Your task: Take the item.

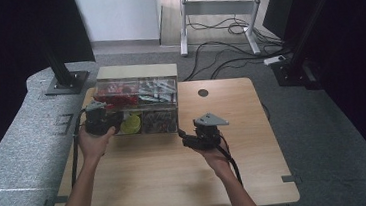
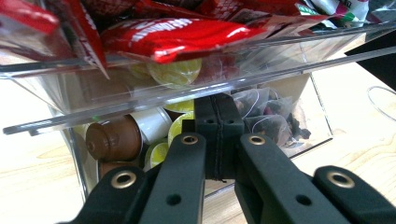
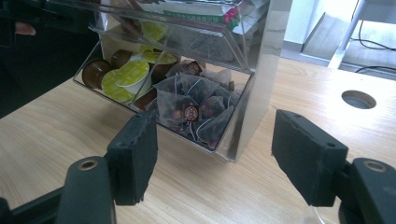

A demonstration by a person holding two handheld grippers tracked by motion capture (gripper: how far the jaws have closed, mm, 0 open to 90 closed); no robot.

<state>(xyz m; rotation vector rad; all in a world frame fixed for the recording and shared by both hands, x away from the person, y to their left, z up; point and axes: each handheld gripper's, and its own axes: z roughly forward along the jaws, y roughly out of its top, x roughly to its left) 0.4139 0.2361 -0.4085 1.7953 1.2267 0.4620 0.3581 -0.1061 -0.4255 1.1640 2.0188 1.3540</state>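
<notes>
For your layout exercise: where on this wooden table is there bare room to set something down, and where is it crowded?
Free: the wooden table in front of the clear plastic organiser box, and right of it near the round hole. Crowded: the box's front, where the left gripper and right gripper sit.

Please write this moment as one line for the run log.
left gripper: shut, at capsule bin | right gripper: open, empty, facing tea bags | clear organizer: on table
</notes>
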